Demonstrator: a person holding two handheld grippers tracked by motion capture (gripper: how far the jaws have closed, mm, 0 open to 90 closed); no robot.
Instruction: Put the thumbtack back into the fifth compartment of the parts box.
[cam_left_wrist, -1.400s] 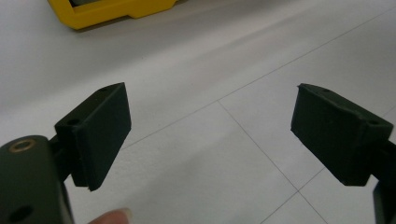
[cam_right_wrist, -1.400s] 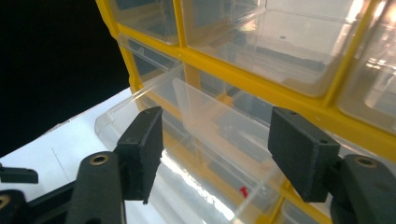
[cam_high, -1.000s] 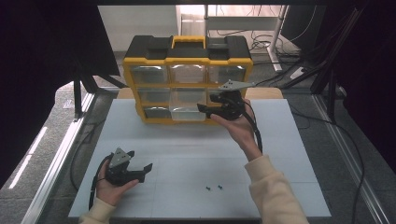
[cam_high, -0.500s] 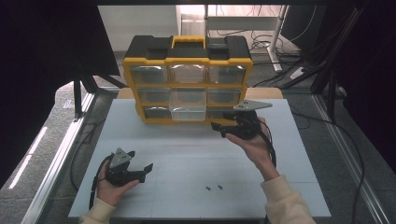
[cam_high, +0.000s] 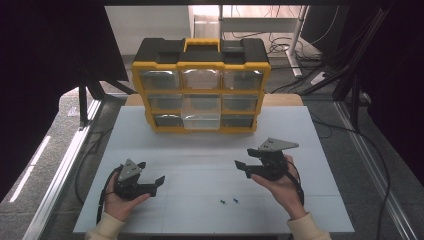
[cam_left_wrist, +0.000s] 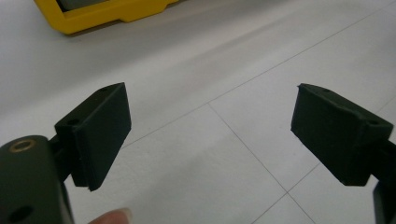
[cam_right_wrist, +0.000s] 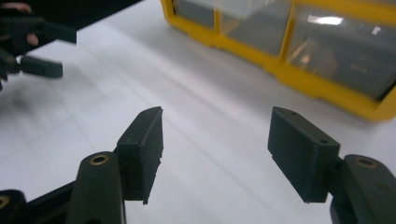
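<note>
Nearby, two screws lie between left gripper and right gripper.

This looks like a lab or workshop recording station. A white rectangular table stands inside a frame of dark metal struts, with black curtains at both sides. Loose cables trail over the grey floor behind.

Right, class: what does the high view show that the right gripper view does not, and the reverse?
High view alone: two small dark pieces, a yellow carry handle, the right hand. Right gripper view alone: the flat inner faces of the right gripper's open jaws, close up. Shared: the yellow organiser, the white table, the open left gripper.
</note>
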